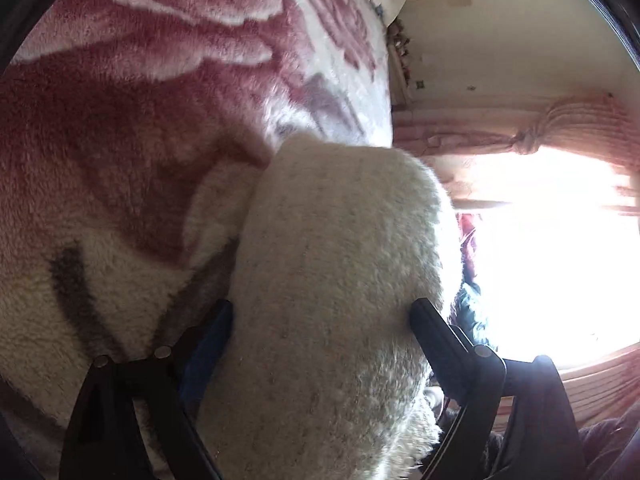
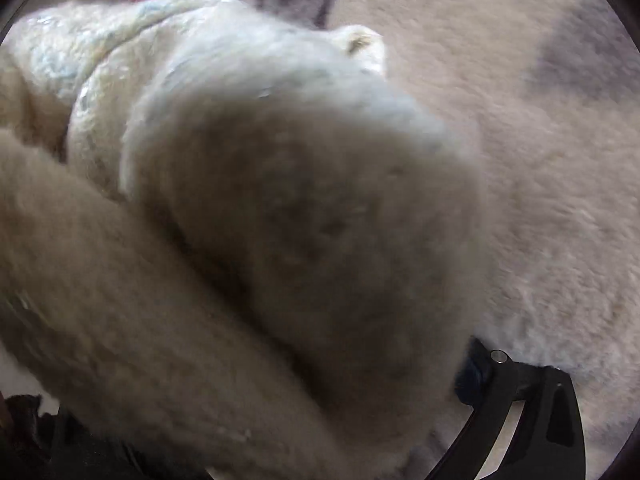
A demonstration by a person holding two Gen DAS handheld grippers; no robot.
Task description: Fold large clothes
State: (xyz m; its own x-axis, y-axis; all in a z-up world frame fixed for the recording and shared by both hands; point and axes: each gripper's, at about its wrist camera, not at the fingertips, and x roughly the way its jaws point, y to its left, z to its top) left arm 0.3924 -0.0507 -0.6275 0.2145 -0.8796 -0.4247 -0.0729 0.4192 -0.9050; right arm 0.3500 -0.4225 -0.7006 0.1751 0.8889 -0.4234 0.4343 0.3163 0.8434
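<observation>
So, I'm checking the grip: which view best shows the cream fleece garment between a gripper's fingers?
The left wrist view: the cream fleece garment sits sharply between both fingers of the left gripper. The right wrist view shows it blurred, with one finger visible.

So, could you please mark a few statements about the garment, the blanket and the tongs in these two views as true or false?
1. A cream fleece garment fills the gap between the fingers of the left tongs. True.
2. The blanket under it is plain blue. False: it is pink and white with a large flower pattern.
3. A bright window with a tied pink curtain shows in the left wrist view. True.
4. Both fingers show clearly in the right wrist view. False: only one finger of the right tongs shows; the blurred garment hides the other.
</observation>
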